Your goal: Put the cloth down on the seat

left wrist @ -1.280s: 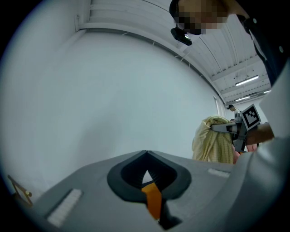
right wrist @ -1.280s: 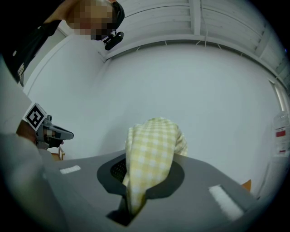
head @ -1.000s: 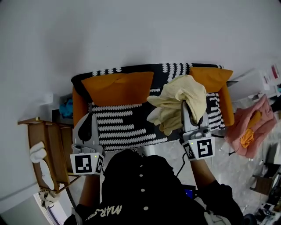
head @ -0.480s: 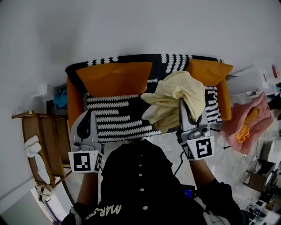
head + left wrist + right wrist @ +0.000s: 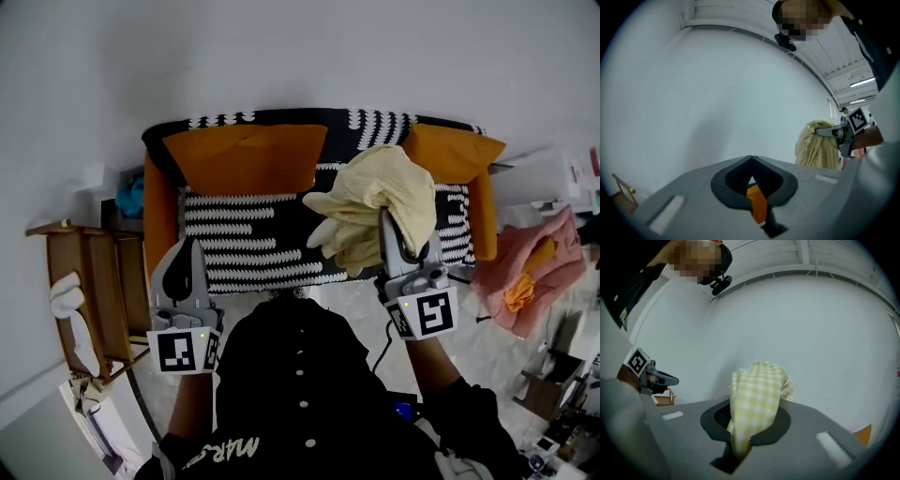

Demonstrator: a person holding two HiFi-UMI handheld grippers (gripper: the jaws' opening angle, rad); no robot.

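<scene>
Our right gripper (image 5: 388, 227) has its jaws drawn narrow on a pale yellow checked cloth (image 5: 382, 192). In the right gripper view the fabric is pinched between them and bunches up past the tips. Our left gripper (image 5: 190, 247) has its jaws closed tip to tip with nothing between them, held low at the front left corner of the sofa.

Over the last second little has changed. The grip has stayed the same, and the cloth is still held up over the right half of the black-and-white patterned seat (image 5: 244, 248), with its folds hanging clear rather than resting on the cover. The sofa has shifted slightly in the head view, so we judge that the approach is done and lowering and letting go are still to come.

Further out, an orange cushion (image 5: 248, 157) leans against the backrest on the left and another (image 5: 452, 153) on the right. A wooden side table (image 5: 94, 281) stands to the left, and a pink bundle (image 5: 534, 272) lies on the floor to the right.

As for writing, the cubes on both grippers carry only square black-and-white markers. Pale upside-down lettering on our dark top (image 5: 300, 394) is cut off low in the head view, and we cannot read it with confidence.
</scene>
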